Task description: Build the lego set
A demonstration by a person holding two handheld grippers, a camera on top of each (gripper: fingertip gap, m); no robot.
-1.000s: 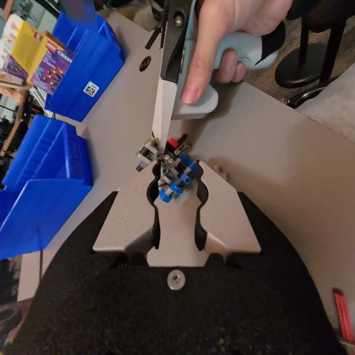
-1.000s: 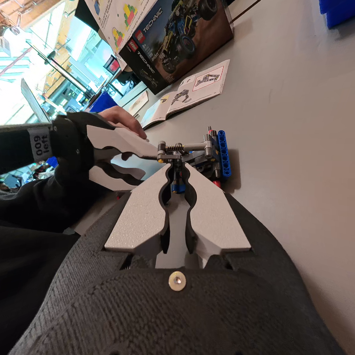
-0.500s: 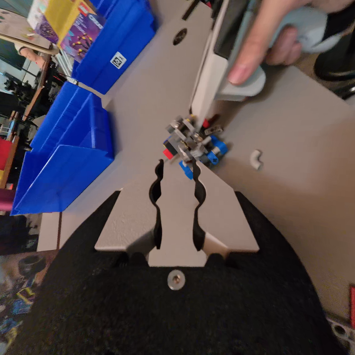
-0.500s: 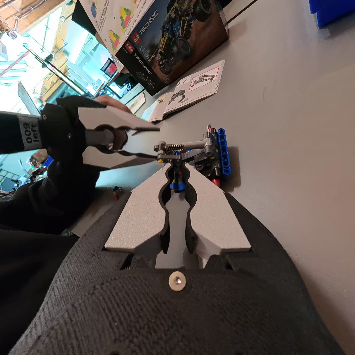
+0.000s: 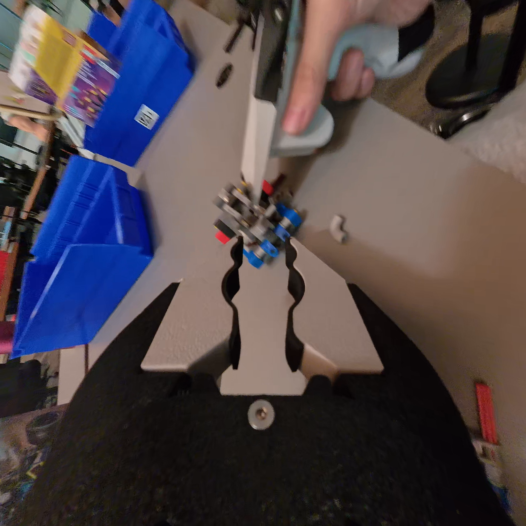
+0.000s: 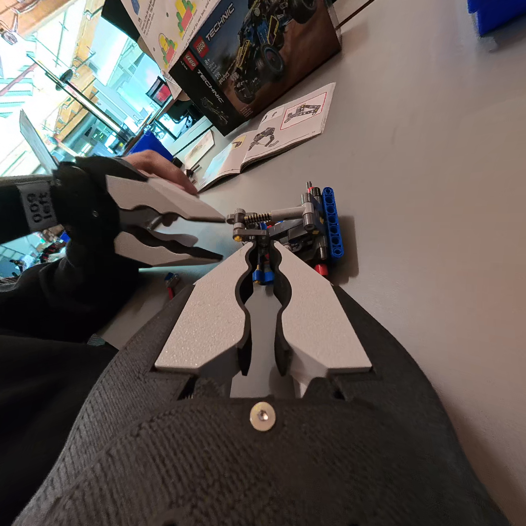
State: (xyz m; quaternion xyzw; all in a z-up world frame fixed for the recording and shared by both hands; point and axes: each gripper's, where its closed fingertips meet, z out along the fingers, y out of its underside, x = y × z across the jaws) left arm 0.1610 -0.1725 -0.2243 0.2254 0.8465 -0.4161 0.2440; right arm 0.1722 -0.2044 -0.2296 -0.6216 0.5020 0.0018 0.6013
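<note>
The right gripper [image 6: 263, 246] clamps the dark stem of the brick model [image 6: 296, 227] standing on the grey table [image 6: 427, 199]. The left gripper [image 5: 263, 242] is open, its tips flanking the model's blue end without pressing. Bare table lies at three o'clock; blue bins [image 5: 85, 270] crowd nine o'clock. Since half a second ago, the left gripper has moved back in toward the model.

Grey tabletop [image 6: 427, 199]; bright windows [image 6: 42, 85]; beige carpet [image 5: 498, 136], black chair base [image 5: 461, 91]
</note>
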